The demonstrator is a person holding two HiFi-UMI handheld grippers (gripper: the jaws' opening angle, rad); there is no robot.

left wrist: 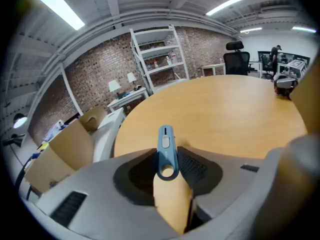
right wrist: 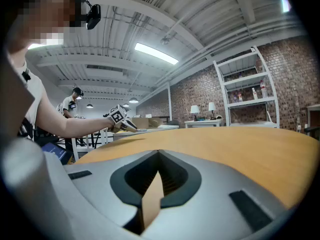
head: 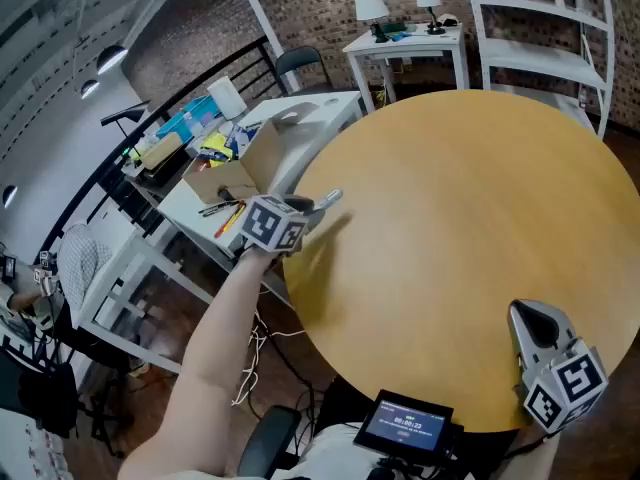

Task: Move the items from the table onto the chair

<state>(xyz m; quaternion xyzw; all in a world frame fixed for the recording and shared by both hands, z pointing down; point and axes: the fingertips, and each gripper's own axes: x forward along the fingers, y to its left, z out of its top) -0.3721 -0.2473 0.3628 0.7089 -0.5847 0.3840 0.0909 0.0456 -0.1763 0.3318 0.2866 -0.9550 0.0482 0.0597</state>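
A brick-walled workshop with white shelving and a white side desk (head: 300, 118) surrounds the big round wooden table (head: 470, 218), whose top shows no loose item in the head view. A cardboard box (head: 235, 173) stands on the desk just beyond the table's left edge, and a black chair (head: 300, 63) shows behind the desk. I cannot tell whether that is the chair meant.

The right gripper (head: 535, 323) sits at the table's near right rim. Its own view shows its tips drawn together with nothing between them.

The left gripper (head: 308, 210) hangs over the table's left rim, tilted down, and is clamped on a small blue utility knife (left wrist: 166, 151). The knife's ringed end is pinched between the pads. Its body juts straight forward past the tips, in line with the jaws.

The step in hand looks like the carry: the knife is gripped and off the table, not yet set down. The next move calls for swinging it clear of the rim to the chair's seat, lowering it flat, then parting the jaws.
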